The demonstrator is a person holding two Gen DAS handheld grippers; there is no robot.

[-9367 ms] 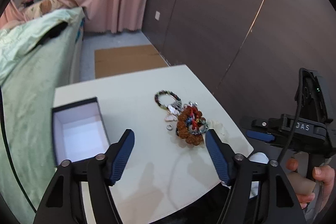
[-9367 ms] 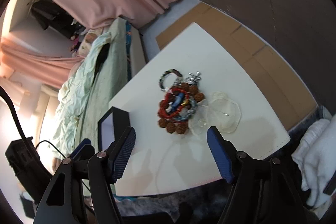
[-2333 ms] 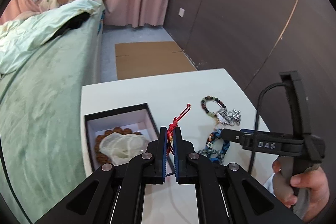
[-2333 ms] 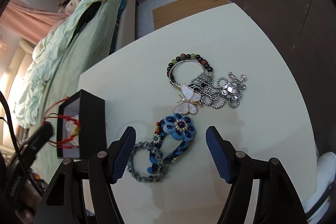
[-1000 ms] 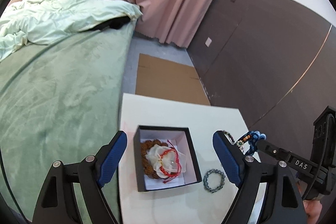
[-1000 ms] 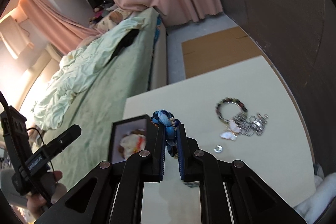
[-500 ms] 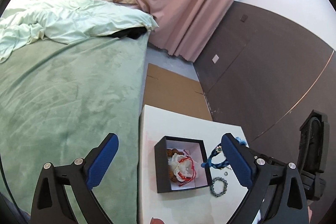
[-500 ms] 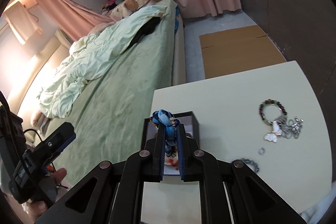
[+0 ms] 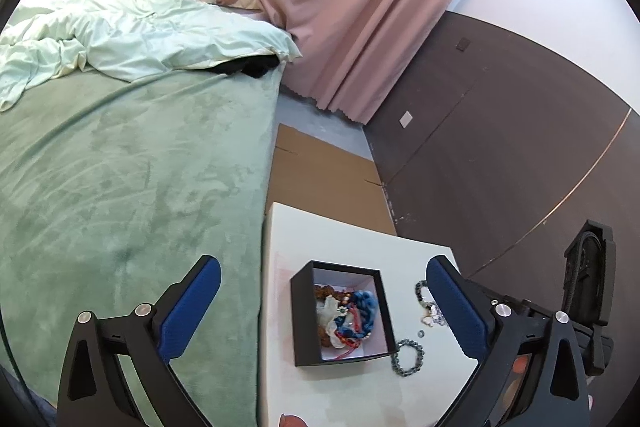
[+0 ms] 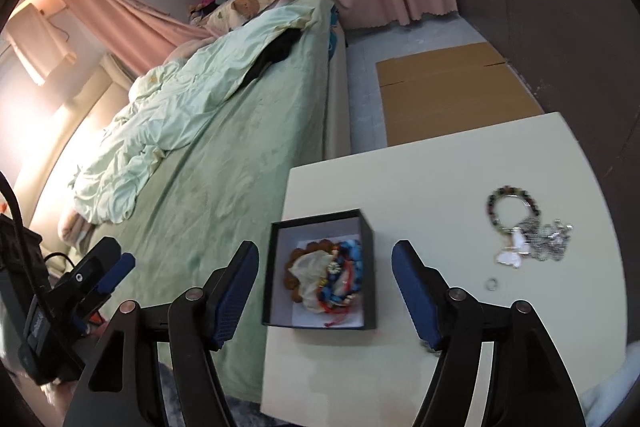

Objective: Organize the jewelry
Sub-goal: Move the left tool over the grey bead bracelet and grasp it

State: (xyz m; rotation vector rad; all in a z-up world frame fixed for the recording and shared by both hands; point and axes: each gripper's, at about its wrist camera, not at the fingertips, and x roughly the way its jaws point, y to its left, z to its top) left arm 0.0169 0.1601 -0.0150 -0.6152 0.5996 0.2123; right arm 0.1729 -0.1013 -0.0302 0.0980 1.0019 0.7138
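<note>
A black jewelry box (image 9: 303, 315) (image 10: 370, 259) stands open on the white table (image 9: 304, 239) (image 10: 440, 163). Inside lie a blue flower bracelet (image 9: 366, 307) (image 10: 352, 255), a red cord bracelet (image 10: 340, 307), a brown bead bracelet (image 10: 290, 279) and a sheer white pouch (image 10: 310, 267). On the table lie a dark bead bracelet (image 9: 408, 357), a multicolour bead bracelet (image 10: 512, 203), a butterfly pendant (image 10: 514, 251) with silver chains (image 10: 554, 239), and a small ring (image 10: 491, 283). My left gripper (image 9: 322, 307) is open, high above the box. My right gripper (image 10: 324, 291) is open and empty above the box.
A bed with a green cover (image 9: 120, 187) (image 10: 224, 155) and a rumpled pale duvet (image 9: 120, 27) borders the table's left edge. Flattened cardboard (image 9: 320, 183) (image 10: 452, 83) lies on the floor beyond the table. A dark panelled wall (image 9: 500, 127) and pink curtains (image 9: 352, 7) stand behind.
My right gripper has opened and let the blue flower bracelet fall into the box. My left gripper has stayed open and risen a little higher.
</note>
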